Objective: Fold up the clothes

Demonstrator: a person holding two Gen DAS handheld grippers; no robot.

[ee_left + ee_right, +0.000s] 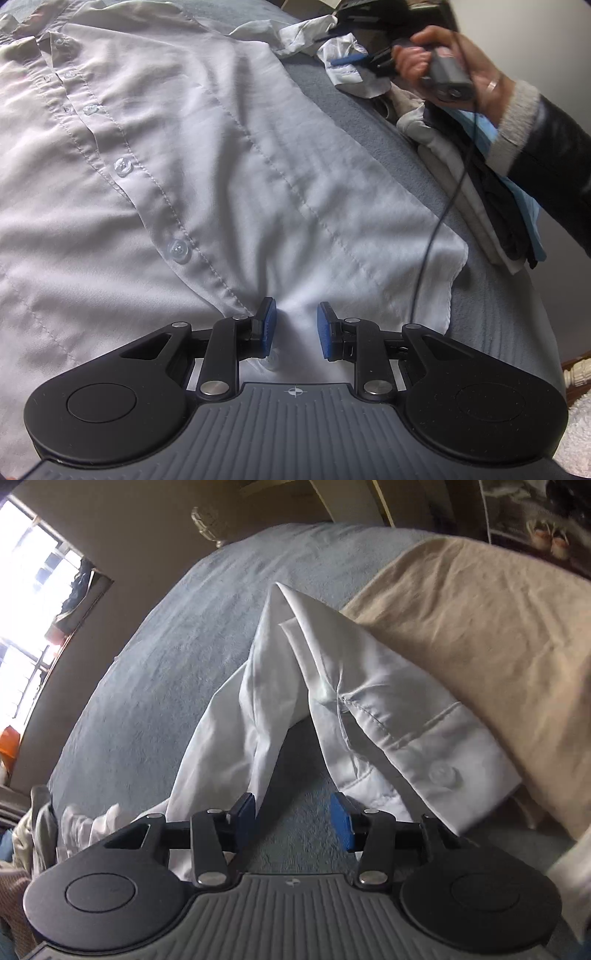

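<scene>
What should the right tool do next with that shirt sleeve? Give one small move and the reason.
Probably bring the right tool down and close it on the cuff. Its jaws stand open over bare blanket, holding nothing, while the white shirt's sleeve lies bunched and folded back on itself. The left tool sits at the hem.

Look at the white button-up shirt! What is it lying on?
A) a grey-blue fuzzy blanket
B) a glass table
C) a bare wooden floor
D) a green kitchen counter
A: the white button-up shirt is spread flat on the grey-blue fuzzy blanket, which shows past its right edge, and its cuffed sleeve rests on that same blanket.
</scene>
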